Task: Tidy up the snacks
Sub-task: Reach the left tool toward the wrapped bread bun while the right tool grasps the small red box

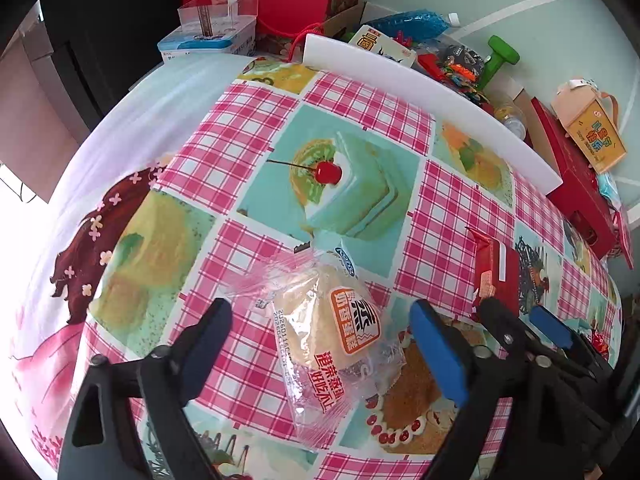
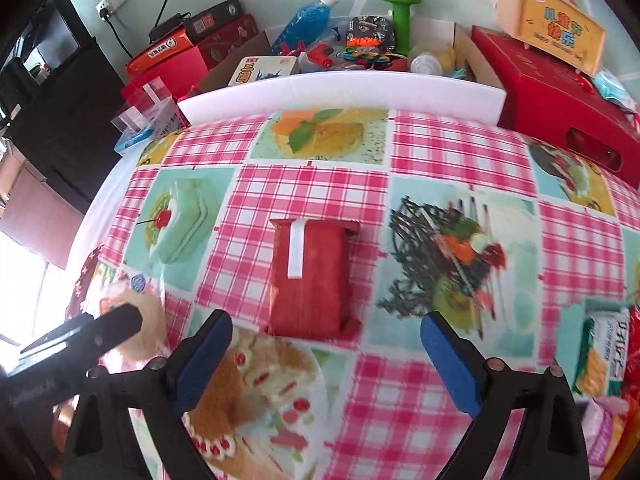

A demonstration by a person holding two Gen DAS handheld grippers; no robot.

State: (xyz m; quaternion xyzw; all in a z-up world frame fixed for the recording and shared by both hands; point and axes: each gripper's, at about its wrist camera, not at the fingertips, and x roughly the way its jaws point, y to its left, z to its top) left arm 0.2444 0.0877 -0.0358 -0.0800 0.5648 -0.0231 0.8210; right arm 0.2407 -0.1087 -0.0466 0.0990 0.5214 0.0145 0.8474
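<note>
A clear-wrapped steamed cake [image 1: 328,328] with an orange label lies on the checked tablecloth [image 1: 256,136]. My left gripper [image 1: 320,320] is open, its blue-padded jaws either side of the cake, apart from it. A red snack packet [image 2: 308,276] with a white strip lies flat mid-table; it also shows in the left wrist view [image 1: 496,272]. My right gripper [image 2: 326,328] is open just in front of the packet, not touching it. The right gripper also shows in the left wrist view [image 1: 520,320]. The cake shows blurred in the right wrist view [image 2: 140,320].
A white foam board [image 2: 340,88] edges the table's far side. Behind it stand red boxes [image 2: 560,96], a green dumbbell [image 2: 400,16], a blue bottle [image 2: 304,20] and toys. More wrapped snacks [image 2: 600,356] lie at the right edge. A clear box [image 1: 216,12] is back left.
</note>
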